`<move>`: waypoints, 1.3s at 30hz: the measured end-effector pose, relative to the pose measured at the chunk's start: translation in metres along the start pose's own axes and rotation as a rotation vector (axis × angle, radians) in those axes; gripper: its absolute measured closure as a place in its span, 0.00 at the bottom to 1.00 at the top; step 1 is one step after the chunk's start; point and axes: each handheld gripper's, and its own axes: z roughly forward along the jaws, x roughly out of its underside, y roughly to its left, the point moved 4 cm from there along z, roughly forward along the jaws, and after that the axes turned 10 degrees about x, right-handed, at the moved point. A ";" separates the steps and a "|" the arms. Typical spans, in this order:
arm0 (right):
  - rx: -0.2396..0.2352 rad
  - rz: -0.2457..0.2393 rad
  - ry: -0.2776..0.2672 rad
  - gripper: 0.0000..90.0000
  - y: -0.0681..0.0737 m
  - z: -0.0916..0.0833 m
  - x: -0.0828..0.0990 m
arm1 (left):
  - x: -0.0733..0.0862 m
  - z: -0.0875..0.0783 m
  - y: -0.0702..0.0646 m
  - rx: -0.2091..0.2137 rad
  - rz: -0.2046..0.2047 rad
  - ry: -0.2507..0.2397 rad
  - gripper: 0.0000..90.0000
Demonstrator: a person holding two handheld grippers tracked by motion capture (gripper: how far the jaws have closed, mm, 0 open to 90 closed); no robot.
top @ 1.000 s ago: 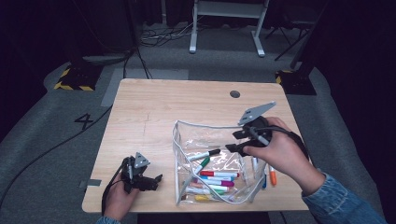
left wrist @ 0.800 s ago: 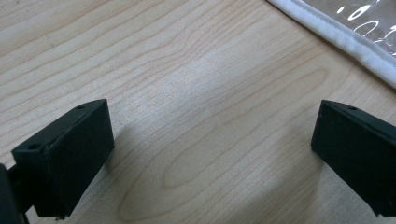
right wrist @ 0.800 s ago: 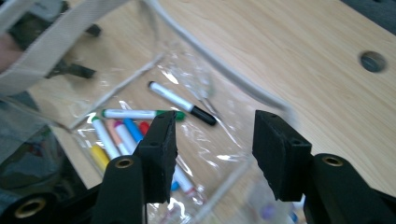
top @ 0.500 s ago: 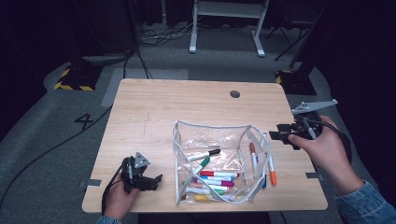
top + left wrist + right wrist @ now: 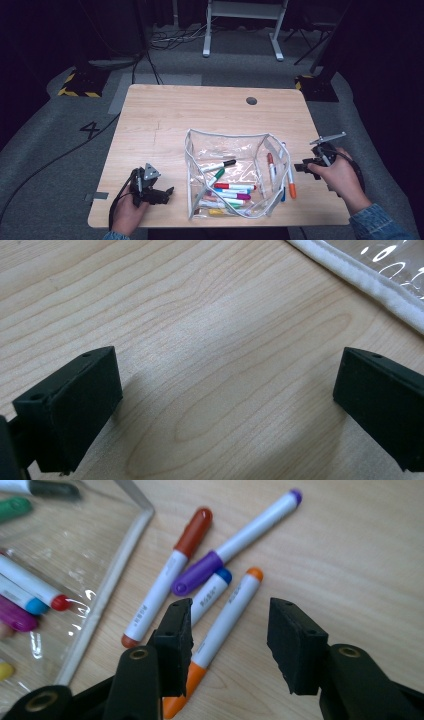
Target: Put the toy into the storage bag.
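Observation:
A clear pouch [image 5: 189, 165] lies open mid-table with several markers [image 5: 230, 192] inside. Just right of it lie loose markers: a red one [image 5: 270, 167] and an orange one [image 5: 291, 182]. My right gripper [image 5: 301, 166] hovers low beside them. In the right gripper view its jaws have just been closing a little and stand open [image 5: 232, 635] above the orange marker [image 5: 225, 620], gripping nothing. The brown-red [image 5: 165, 590], purple [image 5: 235, 545] and blue [image 5: 210, 592] markers lie just beyond. My left gripper [image 5: 169, 192] rests open [image 5: 225, 405] over bare wood, left of the pouch's white edge [image 5: 360, 275].
The wooden table [image 5: 165, 120] has a round hole [image 5: 251, 100] near its far edge. My right hand is close to the table's right edge. Grey tape [image 5: 100, 196] marks the left front corner. Cables and metal frame legs lie on the floor beyond.
My right gripper has swung from above the pouch to the right and downward, ending low beside the loose markers. The left gripper has stayed where it was.

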 end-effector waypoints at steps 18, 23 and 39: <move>0.079 0.074 0.142 0.86 -0.006 0.051 0.023 | 0.000 0.000 0.000 0.000 0.000 0.001 0.00; 0.063 0.107 0.126 0.86 -0.012 0.041 0.020 | 0.000 0.000 0.000 0.000 0.000 0.001 0.00; 0.000 -0.040 -0.065 0.86 0.015 -0.072 -0.039 | 0.000 0.000 0.000 0.001 -0.001 0.002 0.00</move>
